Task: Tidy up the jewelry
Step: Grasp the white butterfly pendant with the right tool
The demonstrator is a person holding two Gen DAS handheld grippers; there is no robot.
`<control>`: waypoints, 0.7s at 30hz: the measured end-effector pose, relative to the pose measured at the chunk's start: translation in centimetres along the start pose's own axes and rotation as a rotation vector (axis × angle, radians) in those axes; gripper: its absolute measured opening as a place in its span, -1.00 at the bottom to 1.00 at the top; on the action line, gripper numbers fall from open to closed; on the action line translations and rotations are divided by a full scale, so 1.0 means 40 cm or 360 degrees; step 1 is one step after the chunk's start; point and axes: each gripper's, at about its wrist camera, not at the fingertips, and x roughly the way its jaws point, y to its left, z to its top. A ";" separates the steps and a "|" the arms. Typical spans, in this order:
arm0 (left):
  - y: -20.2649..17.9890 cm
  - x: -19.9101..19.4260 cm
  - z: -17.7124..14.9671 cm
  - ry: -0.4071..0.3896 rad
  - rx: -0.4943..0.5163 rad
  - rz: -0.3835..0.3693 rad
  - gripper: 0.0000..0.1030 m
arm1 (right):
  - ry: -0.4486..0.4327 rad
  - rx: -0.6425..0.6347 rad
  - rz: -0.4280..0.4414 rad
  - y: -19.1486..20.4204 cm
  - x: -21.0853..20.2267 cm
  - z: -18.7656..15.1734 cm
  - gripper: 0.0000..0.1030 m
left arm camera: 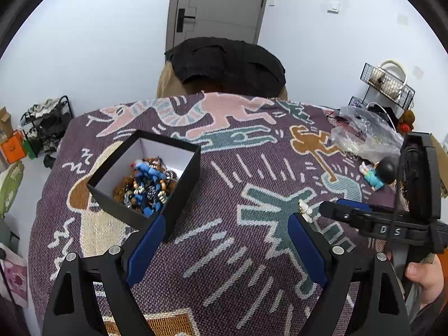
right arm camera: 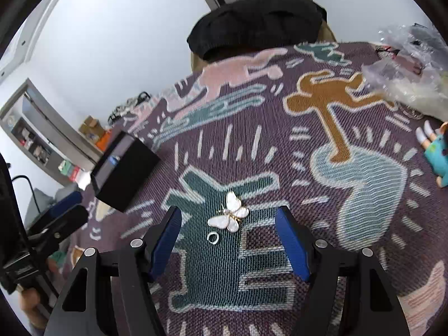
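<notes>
White butterfly brooch (right arm camera: 229,213) and small ring (right arm camera: 213,237) lie between spread right gripper (right arm camera: 228,232); left gripper (left arm camera: 226,247) likewise spread beside black jewelry box (left arm camera: 145,176).

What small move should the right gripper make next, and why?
Probably lower the right gripper and close on the butterfly brooch. Its jaws are open on either side of the brooch, which lies loose on the tablecloth, outside the black box of jewelry.

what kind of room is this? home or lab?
Most likely a home, perhaps a bedroom or entry area: a patterned woven blanket covers the work surface, a shoe rack stands by the wall, and a plain interior door is behind.
</notes>
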 end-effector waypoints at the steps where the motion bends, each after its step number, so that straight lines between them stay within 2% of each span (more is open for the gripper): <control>1: 0.006 0.001 -0.003 0.0004 -0.0008 0.0000 0.74 | 0.0014 -0.0003 -0.0007 0.002 0.010 -0.003 0.37; 10: 0.058 0.019 -0.017 0.0036 -0.0097 0.0002 0.74 | 0.0099 -0.0085 -0.0105 0.039 0.082 -0.006 0.37; 14: 0.067 0.028 -0.020 0.0047 -0.0115 -0.0002 0.74 | 0.0103 -0.0185 -0.0211 0.070 0.100 -0.010 0.35; 16: 0.069 0.030 -0.019 0.0048 -0.0125 -0.0008 0.74 | 0.0106 -0.0215 -0.0249 0.071 0.097 -0.012 0.19; 18: 0.067 0.032 -0.019 0.0046 -0.0128 -0.0016 0.74 | 0.0106 -0.0229 -0.0292 0.062 0.092 -0.012 -0.18; 19: 0.065 0.033 -0.019 0.0047 -0.0129 -0.0017 0.74 | 0.0104 -0.0226 -0.0305 0.055 0.087 -0.012 -0.29; 20: 0.061 0.037 -0.019 0.0050 -0.0129 -0.0023 0.74 | 0.0102 -0.0219 -0.0314 0.048 0.084 -0.012 -0.37; 21: 0.056 0.039 -0.019 0.0053 -0.0127 -0.0029 0.74 | 0.0099 -0.0205 -0.0297 0.037 0.080 -0.011 -0.37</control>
